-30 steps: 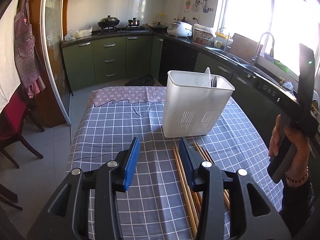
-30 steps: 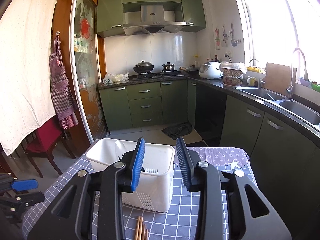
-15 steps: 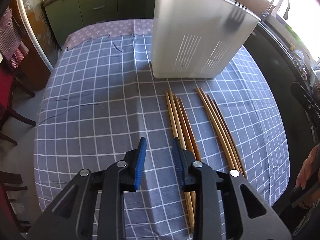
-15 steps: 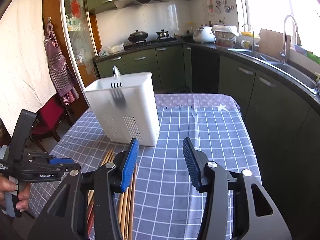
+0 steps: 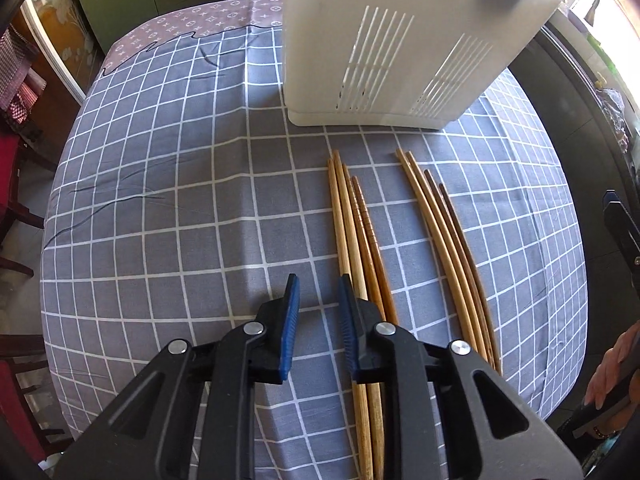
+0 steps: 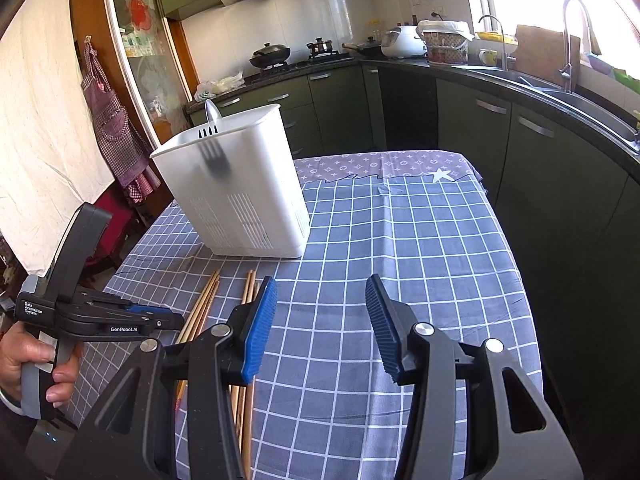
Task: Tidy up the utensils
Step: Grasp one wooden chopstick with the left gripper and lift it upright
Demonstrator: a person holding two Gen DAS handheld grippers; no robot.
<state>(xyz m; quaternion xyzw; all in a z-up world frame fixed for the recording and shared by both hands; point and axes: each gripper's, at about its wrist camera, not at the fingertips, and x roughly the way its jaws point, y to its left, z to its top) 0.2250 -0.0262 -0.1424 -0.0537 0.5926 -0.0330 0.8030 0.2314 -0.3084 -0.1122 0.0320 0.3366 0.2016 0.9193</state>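
Note:
A white slotted utensil holder (image 5: 404,44) stands on the checked tablecloth and holds a fork and a white spoon (image 6: 212,120). Two bundles of wooden chopsticks lie in front of it: a left bundle (image 5: 352,220) and a right bundle (image 5: 448,240). My left gripper (image 5: 316,300) is open and empty, low over the cloth just left of the left bundle; its right finger (image 5: 348,312) overlaps those sticks. My right gripper (image 6: 320,320) is open wide and empty, above the cloth right of the chopsticks (image 6: 208,300). The holder also shows in the right wrist view (image 6: 236,188).
The table (image 5: 160,160) drops off at its left and near edges, with red chairs (image 5: 12,160) to the left. Dark green cabinets (image 6: 560,160) and a sink counter run along the right side. The left gripper's body shows in the right wrist view (image 6: 92,316).
My left gripper tilted down and moved lower toward the left chopstick bundle, its jaws a little narrower. My right gripper dropped, pulled back from the holder, and opened wider.

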